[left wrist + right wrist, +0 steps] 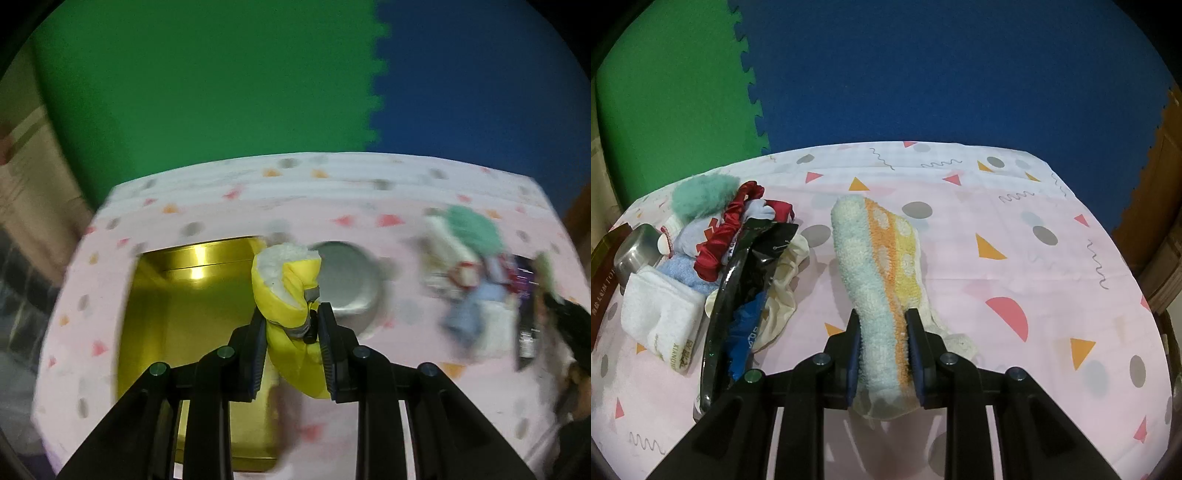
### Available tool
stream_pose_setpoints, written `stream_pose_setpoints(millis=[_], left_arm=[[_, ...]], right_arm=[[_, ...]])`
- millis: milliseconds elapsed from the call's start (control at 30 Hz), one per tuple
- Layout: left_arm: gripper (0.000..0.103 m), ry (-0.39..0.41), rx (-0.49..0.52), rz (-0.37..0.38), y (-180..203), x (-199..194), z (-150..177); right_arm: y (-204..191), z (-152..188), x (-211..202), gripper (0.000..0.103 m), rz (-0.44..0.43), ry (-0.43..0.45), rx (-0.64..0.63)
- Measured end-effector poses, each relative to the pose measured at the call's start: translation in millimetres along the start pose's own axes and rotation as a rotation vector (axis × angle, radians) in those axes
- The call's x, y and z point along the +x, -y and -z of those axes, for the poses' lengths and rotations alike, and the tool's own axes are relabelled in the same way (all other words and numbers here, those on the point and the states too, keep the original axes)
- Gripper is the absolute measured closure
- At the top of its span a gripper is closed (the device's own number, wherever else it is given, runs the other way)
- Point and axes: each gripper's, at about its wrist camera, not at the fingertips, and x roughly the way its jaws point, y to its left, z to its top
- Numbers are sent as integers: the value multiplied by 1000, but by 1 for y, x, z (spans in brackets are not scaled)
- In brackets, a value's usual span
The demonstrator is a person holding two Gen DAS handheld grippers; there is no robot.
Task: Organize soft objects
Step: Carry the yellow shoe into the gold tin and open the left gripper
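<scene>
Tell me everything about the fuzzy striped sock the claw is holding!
The fuzzy sock looks like soft terry cloth, with a pale blue side, an orange stripe and a yellow part dotted with white spots. It stretches away from the camera over the pink patterned tablecloth, toe end farthest off. The right claw is shut on its lower half, one pad on each side. Its cuff bunches up below the pads.

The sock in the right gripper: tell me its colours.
The sock is pale blue with orange and yellow bands and white dots, best seen in the right wrist view.
</scene>
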Motion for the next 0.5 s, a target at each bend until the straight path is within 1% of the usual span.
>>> stream_pose_setpoints(millis=[167,333,433,500], left_arm=[[79,-16,-21,-108,-47,17,3],[79,-69,-89,-137,-88,44,6],[79,-94,-97,-137,-97,59,8],[79,-109,-97,-155,-102,70,9]], right_arm=[[0,0,0,79,0,0,0],[0,0,-1,79,3,0,-1],[-1,0,-1,79,4,0,0],[-1,0,-1,79,4,-1,-1]])
